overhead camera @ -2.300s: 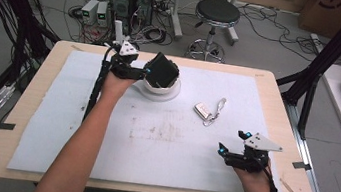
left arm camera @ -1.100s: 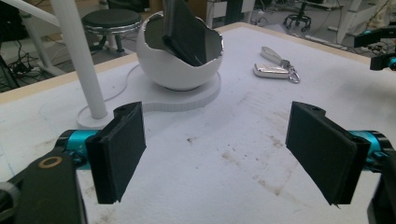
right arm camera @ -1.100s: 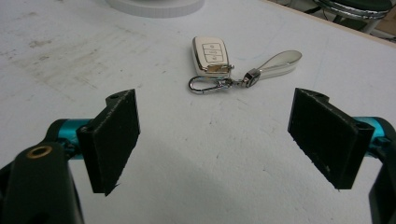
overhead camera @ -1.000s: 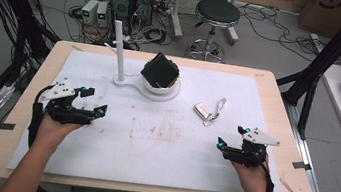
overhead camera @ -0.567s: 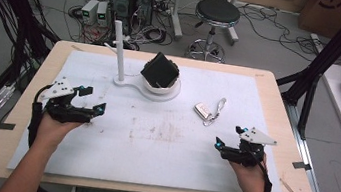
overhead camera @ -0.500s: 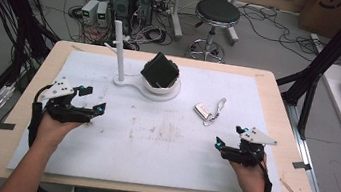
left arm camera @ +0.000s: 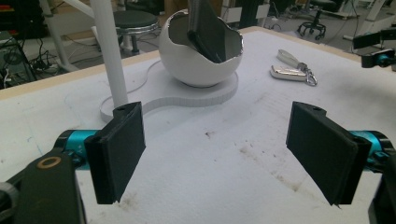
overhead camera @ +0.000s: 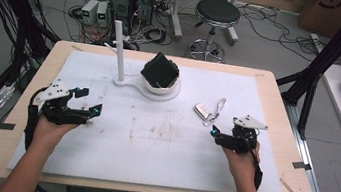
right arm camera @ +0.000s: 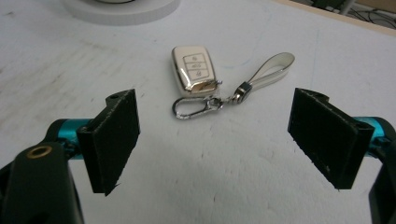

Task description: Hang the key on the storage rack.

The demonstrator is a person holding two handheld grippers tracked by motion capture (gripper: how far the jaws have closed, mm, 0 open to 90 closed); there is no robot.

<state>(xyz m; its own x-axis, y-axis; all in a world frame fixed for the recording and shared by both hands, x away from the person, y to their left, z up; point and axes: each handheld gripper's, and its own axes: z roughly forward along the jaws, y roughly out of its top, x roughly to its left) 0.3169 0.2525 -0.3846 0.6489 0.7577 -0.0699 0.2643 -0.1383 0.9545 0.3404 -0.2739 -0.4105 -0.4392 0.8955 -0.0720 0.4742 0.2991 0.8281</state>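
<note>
Pulled back from the bowl (overhead camera: 161, 85), the left gripper (overhead camera: 88, 102) rests low, jaws apart and empty. Just ahead of the spread right gripper (right arm camera: 215, 144) lies the key fob (right arm camera: 195, 68), ungrasped; pickup looks next.

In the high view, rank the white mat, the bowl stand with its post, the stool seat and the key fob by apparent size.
1. white mat
2. bowl stand, post included
3. stool seat, though it stands farther from the camera, so this rank against the stand is unsure
4. key fob
</note>
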